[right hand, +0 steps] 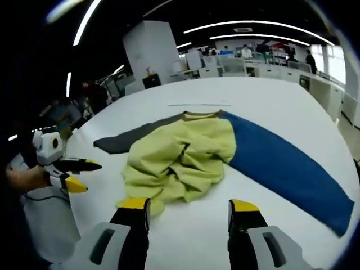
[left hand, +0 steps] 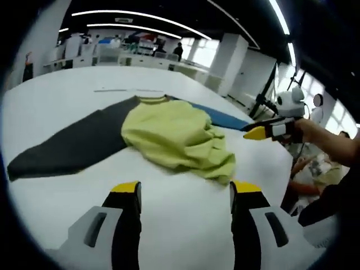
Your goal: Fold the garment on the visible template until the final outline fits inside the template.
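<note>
Your left gripper (left hand: 184,192) and right gripper (right hand: 188,207) both hover spread and empty just short of the crumpled yellow-green long-sleeved garment (right hand: 180,157), whose grey sleeve (left hand: 67,146) and blue sleeve (right hand: 287,166) stretch crosswise on the white table (left hand: 185,225)

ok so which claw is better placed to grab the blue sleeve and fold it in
Right, probably. In the right gripper view the blue sleeve stretches out on that claw's side, close ahead. The left claw faces the yellow body with the dark sleeve on its side.
</note>
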`<state>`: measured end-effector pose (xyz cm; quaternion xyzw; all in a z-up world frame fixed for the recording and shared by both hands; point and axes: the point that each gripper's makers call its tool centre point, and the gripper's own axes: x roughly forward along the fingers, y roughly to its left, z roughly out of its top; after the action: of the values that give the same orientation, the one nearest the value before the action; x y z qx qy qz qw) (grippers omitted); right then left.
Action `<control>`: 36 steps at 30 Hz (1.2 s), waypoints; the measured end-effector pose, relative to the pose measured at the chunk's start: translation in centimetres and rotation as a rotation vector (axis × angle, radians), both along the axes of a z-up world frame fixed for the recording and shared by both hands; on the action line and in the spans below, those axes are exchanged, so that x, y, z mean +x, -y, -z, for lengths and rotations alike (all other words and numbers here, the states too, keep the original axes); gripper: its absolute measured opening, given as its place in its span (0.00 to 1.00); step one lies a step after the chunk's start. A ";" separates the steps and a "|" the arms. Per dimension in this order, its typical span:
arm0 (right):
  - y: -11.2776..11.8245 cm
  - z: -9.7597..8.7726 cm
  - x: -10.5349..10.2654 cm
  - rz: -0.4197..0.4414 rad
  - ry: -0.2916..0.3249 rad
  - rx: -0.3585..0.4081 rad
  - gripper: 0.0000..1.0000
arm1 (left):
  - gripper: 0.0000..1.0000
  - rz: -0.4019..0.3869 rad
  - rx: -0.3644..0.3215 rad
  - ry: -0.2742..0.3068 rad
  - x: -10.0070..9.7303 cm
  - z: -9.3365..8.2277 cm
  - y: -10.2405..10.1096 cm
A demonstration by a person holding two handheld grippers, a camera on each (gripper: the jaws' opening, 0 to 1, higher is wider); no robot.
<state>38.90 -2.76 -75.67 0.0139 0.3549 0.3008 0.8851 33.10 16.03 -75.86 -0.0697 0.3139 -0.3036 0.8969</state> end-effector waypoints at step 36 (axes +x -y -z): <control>-5.5 3.7 0.4 -0.153 0.091 -0.168 0.15 | 0.28 0.061 0.047 -0.050 -0.3 3.3 7.5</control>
<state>39.29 2.77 -79.39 -0.1009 0.3384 0.3371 0.8727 32.81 8.58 -79.17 -0.0464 0.3452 -0.3213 0.8806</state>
